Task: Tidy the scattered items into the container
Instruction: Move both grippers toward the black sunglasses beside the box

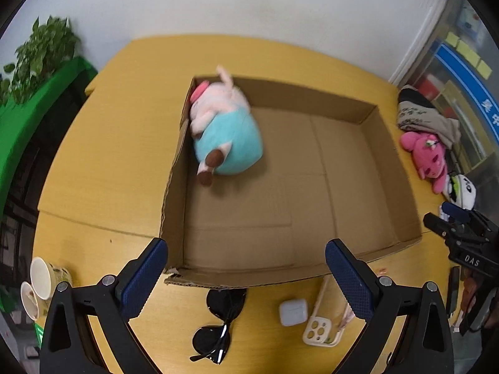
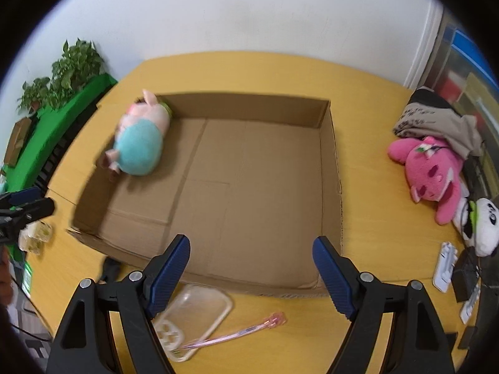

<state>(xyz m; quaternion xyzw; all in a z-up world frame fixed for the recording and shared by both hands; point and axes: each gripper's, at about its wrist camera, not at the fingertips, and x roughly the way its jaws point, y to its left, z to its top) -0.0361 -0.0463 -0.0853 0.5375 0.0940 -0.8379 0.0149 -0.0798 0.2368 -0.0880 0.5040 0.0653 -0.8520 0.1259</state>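
A shallow cardboard box lies on the yellow table, with a pink-and-teal plush pig in its far left corner. My left gripper hangs open over the box's near edge, nothing between its fingers. Below it on the table lie black sunglasses, a white earbud case and a clear phone case. My right gripper is open and empty too, above the phone case and a pink pen. A pink plush and a panda plush lie right of the box.
A folded grey cloth sits at the table's far right. Paper cups stand at the near left edge. Small white and black gadgets lie near the right edge. A potted plant stands on a green ledge at the left.
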